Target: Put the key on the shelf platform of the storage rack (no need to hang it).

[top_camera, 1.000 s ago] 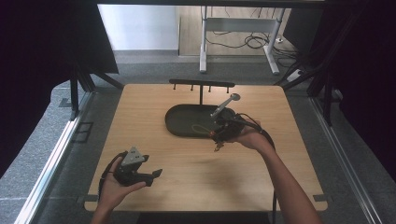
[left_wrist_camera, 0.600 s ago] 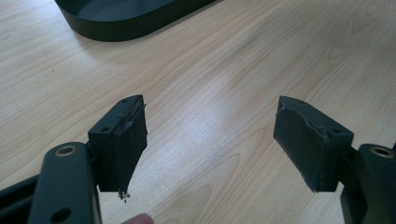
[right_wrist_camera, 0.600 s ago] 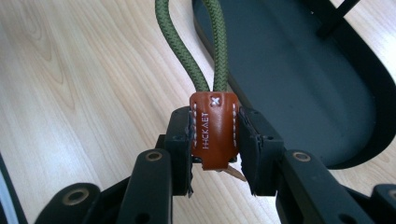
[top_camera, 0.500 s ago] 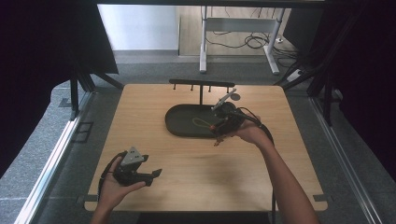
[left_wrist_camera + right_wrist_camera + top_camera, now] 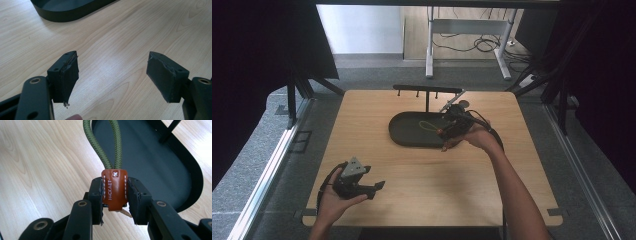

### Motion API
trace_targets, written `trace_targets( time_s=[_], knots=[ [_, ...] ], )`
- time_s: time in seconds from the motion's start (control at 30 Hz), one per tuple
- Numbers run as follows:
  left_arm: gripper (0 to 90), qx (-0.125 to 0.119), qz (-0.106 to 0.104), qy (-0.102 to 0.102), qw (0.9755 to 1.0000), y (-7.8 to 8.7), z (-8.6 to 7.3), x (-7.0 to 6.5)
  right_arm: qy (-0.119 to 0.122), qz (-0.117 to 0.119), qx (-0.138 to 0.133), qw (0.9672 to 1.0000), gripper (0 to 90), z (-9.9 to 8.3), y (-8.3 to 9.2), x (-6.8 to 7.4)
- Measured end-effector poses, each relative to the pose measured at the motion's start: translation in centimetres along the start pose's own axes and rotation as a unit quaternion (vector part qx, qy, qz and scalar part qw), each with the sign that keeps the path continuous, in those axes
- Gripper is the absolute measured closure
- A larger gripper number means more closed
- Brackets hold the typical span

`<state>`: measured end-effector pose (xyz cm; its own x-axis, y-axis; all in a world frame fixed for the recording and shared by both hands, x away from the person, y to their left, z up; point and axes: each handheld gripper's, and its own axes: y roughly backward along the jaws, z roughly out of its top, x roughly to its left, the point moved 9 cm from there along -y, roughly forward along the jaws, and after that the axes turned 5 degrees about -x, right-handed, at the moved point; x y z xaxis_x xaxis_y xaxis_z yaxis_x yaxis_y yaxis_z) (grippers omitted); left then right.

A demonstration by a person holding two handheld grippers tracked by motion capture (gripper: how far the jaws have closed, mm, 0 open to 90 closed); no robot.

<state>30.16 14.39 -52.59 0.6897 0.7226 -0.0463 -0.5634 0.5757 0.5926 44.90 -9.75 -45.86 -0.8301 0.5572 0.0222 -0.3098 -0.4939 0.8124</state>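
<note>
Over the right rim of the black oval tray (image 5: 404, 137), we are watching the right gripper (image 5: 446, 131) holding a brown leather tab (image 5: 114, 192), its two jaws pinching the tab from either side. From the tab a loop of olive-green cord (image 5: 103, 147) is running forward, and in the high view the cord loop (image 5: 428, 126) is lying inside the tray, well within its walls. The right hand (image 5: 479, 137) is sitting just off the tray's right end, with bare wood opening out to the table's right edge beyond it.

Behind the tray, a black rack with short pegs (image 5: 428, 90) is standing near the far edge of the wooden table (image 5: 422, 190), its post rising from the tray's back rim, so we are seeing little room between tray and far edge.

Down at the near left corner, the left gripper (image 5: 377, 186) is resting in the left hand (image 5: 332, 202), its jaws standing wide apart with nothing between them. In the left gripper view we are looking past those parted pads (image 5: 66, 75) onto open wood grain, with the tray's curved wall (image 5: 62, 16) showing far ahead at the top. Between the two grippers, a broad stretch of tabletop is lying open; the left hand itself is hanging right at the table's near edge.
</note>
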Motion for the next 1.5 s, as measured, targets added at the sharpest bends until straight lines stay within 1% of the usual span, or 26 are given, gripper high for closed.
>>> trace_targets(
  time_s=[0.2,0.3,0.5,0.6,0.83,0.93,1.0,1.27,1.5],
  knots=[
    [26.1,-0.001,0.000,-0.001,1.0000,0.1,0.0,0.0,-0.004,-0.003,0.003,1.0000,67.1,0.0,-0.4,-0.6],
    [26.1,-0.001,-0.001,0.000,1.0000,0.1,0.0,0.0,-0.012,-0.005,0.004,0.9999,67.1,0.1,-0.6,-1.0],
    [26.1,-0.003,-0.001,0.002,1.0000,0.1,0.0,0.2,-0.012,-0.009,0.010,0.9998,67.1,0.5,-0.9,-1.8],
    [26.1,-0.001,-0.001,0.000,1.0000,0.1,0.0,0.2,-0.014,-0.013,0.006,0.9998,67.1,1.0,-0.9,-2.1],
    [26.1,-0.003,-0.001,0.002,1.0000,0.3,0.0,0.2,-0.016,-0.010,-0.002,0.9998,67.1,2.0,-1.0,-2.5],
    [26.1,-0.003,-0.001,0.002,1.0000,0.3,0.0,0.2,-0.020,-0.009,0.002,0.9998,67.1,2.1,-1.4,-2.6],
    [26.1,-0.004,-0.001,0.003,1.0000,0.3,0.1,0.2,-0.017,-0.010,0.007,0.9998,67.1,2.0,-1.8,-2.7],
    [26.1,-0.006,0.000,0.005,1.0000,0.3,0.1,0.3,-0.020,-0.010,0.013,0.9997,67.0,2.1,-2.8,-3.0],
    [26.1,-0.007,-0.002,0.007,0.9999,0.3,0.0,0.3,-0.023,-0.010,0.017,0.9995,67.1,2.2,-3.7,-3.8]
  ],
)
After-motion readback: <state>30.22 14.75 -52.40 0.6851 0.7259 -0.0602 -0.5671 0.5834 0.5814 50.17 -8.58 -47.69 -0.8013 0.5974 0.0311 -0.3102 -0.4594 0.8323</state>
